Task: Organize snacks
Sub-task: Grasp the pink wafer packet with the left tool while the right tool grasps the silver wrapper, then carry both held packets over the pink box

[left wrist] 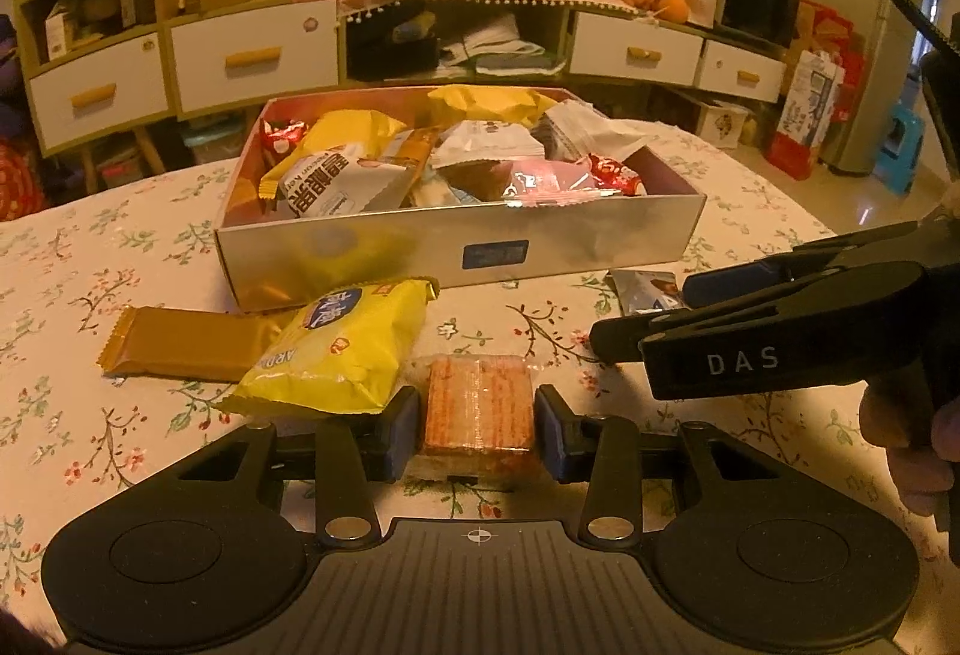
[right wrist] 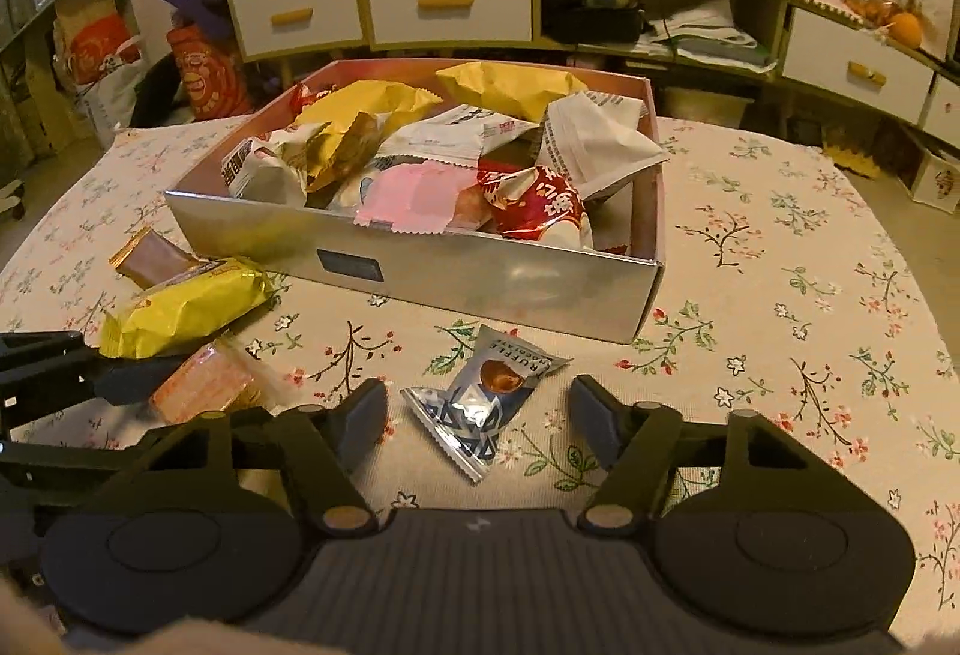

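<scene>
My left gripper [left wrist: 478,430] is shut on an orange wafer pack [left wrist: 480,409], with both blue pads against its sides, low over the floral tablecloth [left wrist: 90,415]. The same pack [right wrist: 204,385] shows at the left of the right wrist view. My right gripper [right wrist: 478,412] stands open astride a silver-blue truffle packet [right wrist: 480,403] that lies flat on the cloth; neither pad touches it. In the left wrist view the right gripper [left wrist: 645,316] reaches in from the right over that packet [left wrist: 645,289]. A silver box [left wrist: 420,253] [right wrist: 480,277] heaped with snacks stands behind.
A yellow snack bag [left wrist: 342,355] [right wrist: 186,307] and a gold-brown bar [left wrist: 186,343] [right wrist: 156,262] lie left of the wafer pack, in front of the box. A person's hand [left wrist: 900,439] holds the right gripper. Cabinets with drawers [left wrist: 252,60] stand beyond the table.
</scene>
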`<action>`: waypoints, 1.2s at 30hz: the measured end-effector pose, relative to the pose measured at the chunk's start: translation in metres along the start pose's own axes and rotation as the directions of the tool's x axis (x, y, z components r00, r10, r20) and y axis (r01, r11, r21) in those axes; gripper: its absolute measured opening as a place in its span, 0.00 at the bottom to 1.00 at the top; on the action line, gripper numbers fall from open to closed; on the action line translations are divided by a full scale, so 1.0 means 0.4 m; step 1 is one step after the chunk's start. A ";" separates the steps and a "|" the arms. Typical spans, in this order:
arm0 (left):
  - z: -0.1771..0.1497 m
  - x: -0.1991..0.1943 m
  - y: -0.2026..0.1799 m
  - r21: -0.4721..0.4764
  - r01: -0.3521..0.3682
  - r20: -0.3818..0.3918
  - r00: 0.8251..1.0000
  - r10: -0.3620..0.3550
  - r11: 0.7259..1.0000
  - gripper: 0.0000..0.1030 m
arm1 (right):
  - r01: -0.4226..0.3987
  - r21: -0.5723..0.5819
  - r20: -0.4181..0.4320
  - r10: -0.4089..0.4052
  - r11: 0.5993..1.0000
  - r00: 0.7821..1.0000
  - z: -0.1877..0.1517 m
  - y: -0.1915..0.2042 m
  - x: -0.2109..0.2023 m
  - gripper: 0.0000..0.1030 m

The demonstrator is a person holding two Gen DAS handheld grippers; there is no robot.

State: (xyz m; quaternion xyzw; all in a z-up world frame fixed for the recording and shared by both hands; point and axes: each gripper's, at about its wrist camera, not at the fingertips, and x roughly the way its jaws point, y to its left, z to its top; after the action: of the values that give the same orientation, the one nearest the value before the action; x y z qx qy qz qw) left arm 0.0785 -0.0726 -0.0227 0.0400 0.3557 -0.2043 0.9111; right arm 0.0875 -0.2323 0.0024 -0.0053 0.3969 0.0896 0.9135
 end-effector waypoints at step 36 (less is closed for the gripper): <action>0.027 -0.070 -0.015 -0.064 0.039 -0.023 0.999 -0.041 0.997 0.31 | -0.072 0.077 -0.008 0.073 0.994 0.997 0.019 -0.063 -0.085 0.18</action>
State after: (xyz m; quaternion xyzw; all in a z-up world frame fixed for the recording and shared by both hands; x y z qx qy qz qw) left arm 0.0643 -0.0707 0.0043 0.0064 0.3738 -0.2107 0.9032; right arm 0.0745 -0.2621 0.0306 0.0439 0.4048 0.1073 0.9070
